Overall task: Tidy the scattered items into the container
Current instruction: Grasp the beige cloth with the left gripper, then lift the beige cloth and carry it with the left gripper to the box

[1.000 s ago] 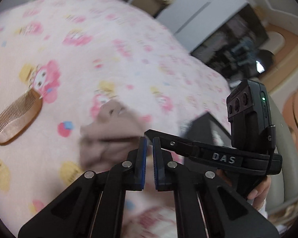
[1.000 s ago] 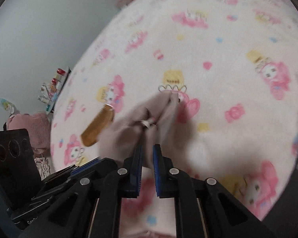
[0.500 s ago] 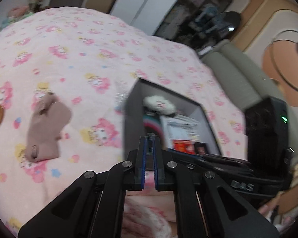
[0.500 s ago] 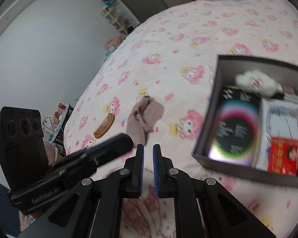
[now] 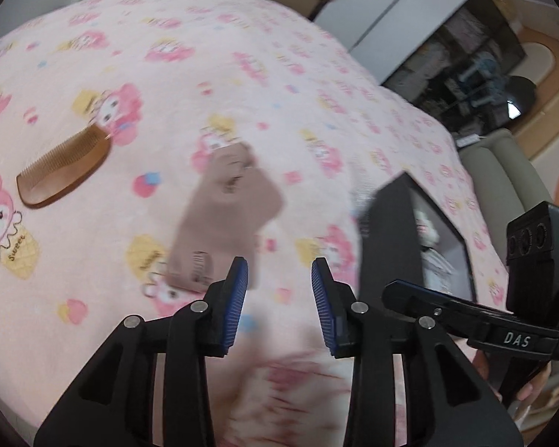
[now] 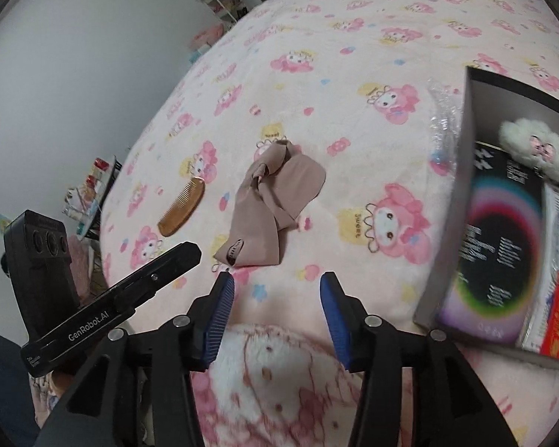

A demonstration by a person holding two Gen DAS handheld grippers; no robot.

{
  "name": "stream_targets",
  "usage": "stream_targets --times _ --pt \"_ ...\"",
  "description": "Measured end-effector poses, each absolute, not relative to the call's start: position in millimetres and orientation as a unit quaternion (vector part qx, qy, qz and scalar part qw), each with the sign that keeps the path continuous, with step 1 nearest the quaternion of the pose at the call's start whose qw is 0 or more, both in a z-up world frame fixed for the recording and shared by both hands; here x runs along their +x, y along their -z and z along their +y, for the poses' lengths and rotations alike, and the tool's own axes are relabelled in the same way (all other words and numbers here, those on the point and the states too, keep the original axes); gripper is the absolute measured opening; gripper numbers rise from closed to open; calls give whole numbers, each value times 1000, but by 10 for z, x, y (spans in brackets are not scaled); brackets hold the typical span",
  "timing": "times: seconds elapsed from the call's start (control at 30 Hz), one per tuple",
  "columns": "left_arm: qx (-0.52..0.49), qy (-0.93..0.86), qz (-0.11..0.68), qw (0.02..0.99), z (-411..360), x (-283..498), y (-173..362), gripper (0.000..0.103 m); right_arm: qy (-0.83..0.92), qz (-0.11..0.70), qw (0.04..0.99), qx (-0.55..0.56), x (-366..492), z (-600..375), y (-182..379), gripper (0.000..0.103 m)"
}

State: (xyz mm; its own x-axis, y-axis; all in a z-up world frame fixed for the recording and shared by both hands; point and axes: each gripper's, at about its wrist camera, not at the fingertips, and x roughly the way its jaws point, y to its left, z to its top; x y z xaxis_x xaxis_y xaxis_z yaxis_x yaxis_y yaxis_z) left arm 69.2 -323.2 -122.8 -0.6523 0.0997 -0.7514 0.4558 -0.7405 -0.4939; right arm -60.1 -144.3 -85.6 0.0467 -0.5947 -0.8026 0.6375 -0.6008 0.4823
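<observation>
Both claws mid-opening, nothing betw. the pads — left claw (image 5: 279, 298), right claw (image 6: 277, 309), both hovering over the bed (image 6: 354, 56). Just beyond: beige sock (image 6: 275, 201), then comb (image 6: 182, 206), both still loose on the blanket. Container (image 6: 462, 193) at right already holds several items — so approx. two left.

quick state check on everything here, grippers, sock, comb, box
left gripper: jaws opening, nothing between them
right gripper: jaws opening, nothing between them
beige sock: crumpled on the blanket, outside the box
wooden comb: lying flat on the blanket, beside the sock, not touching it
black box: open, no lid on, already holding a white fluffy toy and printed packages
</observation>
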Motion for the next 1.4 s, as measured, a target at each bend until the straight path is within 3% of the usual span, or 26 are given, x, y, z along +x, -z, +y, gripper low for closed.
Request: stream_targets --times 0.07,0.13,0.2,0.27,0.33,0.4,0.47,0.53,1.0,1.17,1.4 --pt "414 834 347 112 -3350 640 1387 38 682 34 442 581 -664 -1624 992 45" --pt "422 827 353 118 -3461 563 1546 51 675 51 438 591 -732 -1815 1138 45" --pt "430 820 357 126 -3552 493 1678 53 672 69 432 598 -782 -1968 1255 45" --pt "436 813 365 125 -3619 422 1806 67 673 94 419 602 -818 -2103 1365 45" --pt "446 804 374 122 -3662 344 1963 69 674 118 412 601 -832 -2199 1454 45" --pt "461 796 372 125 -3664 275 2094 64 673 130 409 603 -842 -2240 1517 45" --pt "471 790 373 119 -3642 231 2165 21 671 134 405 606 -846 -2244 1558 45" --pt "463 795 381 96 -3598 232 2092 6 669 135 402 610 -835 -2223 1578 45" --pt "374 871 306 -89 -2221 369 540 4 675 34 442 590 -521 -1294 896 45" --pt "407 856 275 -163 -1374 238 512 4 699 -5 437 566 -391 -549 677 53" --pt "481 817 224 -226 -269 -1 853 7 735 -35 339 586 -353 649 933 53"
